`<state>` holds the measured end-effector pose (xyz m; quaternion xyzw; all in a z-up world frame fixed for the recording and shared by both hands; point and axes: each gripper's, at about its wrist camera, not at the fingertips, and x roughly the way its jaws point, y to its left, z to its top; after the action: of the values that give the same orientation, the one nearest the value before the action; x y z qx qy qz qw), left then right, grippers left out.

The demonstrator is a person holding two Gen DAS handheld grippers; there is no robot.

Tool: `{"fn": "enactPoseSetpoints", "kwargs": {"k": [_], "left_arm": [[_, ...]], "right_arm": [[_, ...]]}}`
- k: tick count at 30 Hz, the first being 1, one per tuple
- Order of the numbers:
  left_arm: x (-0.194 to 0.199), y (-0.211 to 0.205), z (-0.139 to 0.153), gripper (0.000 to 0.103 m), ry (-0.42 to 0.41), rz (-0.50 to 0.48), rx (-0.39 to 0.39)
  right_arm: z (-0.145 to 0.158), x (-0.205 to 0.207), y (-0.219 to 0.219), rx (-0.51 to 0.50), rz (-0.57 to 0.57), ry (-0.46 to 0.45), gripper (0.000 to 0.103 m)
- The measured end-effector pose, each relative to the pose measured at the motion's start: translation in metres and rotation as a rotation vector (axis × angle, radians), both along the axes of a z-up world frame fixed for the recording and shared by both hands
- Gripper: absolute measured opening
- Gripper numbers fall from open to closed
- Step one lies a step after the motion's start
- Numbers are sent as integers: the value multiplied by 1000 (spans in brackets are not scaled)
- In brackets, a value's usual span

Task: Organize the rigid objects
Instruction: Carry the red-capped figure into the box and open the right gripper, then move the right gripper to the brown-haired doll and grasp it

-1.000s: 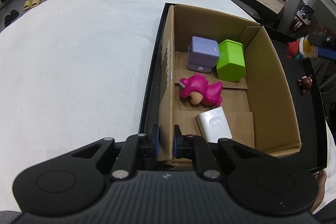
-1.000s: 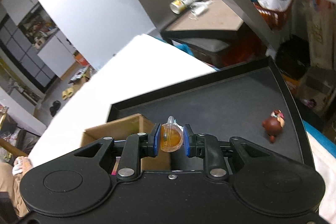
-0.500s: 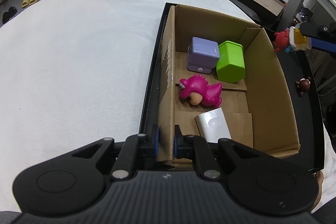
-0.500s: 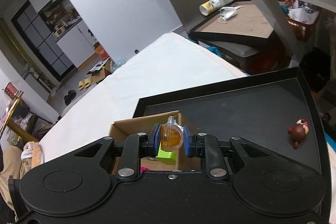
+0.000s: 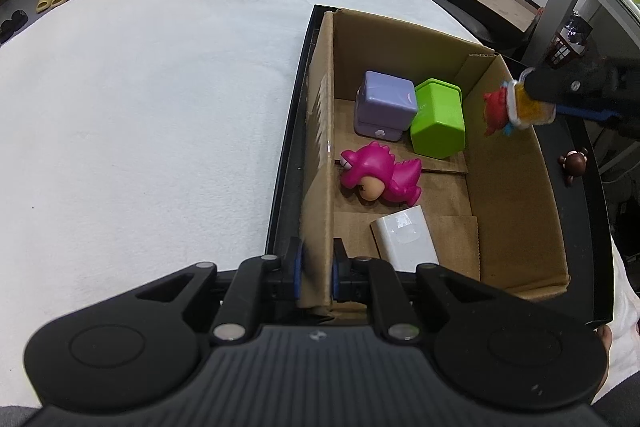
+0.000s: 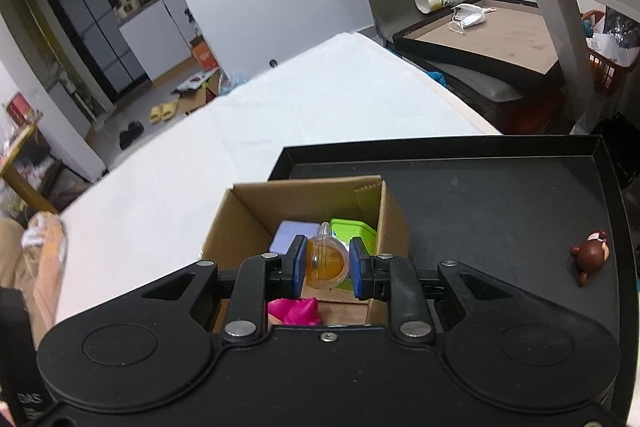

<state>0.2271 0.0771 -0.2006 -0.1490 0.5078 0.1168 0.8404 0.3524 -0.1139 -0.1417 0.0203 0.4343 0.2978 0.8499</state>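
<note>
fingers of the left gripper [image 5: 314,269] pinch the near wall of the open brown cardboard box [image 5: 516,187]. right gripper [image 6: 328,263] clamps a clear orange-filled capsule toy [image 6: 325,262] above the box's right wall, over the black tray [image 6: 500,195].

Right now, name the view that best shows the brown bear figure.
The right wrist view: the brown bear figure lies unobstructed on the black tray. The left wrist view shows it smaller, near the frame's edge.

pink dinosaur [image 5: 380,173], green box [image 5: 438,119]
</note>
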Motion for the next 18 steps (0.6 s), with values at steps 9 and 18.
{"fn": "enactPoseSetpoints", "kwargs": {"k": [9,18], "left_arm": [[2,0,3,14,2,2,0],[0,-6,13,13,-10,0,25]], "right_arm": [[-5,-4,3,-72,-7,-23,24],[4,-1,-14,-39,-37,-36,24]]}}
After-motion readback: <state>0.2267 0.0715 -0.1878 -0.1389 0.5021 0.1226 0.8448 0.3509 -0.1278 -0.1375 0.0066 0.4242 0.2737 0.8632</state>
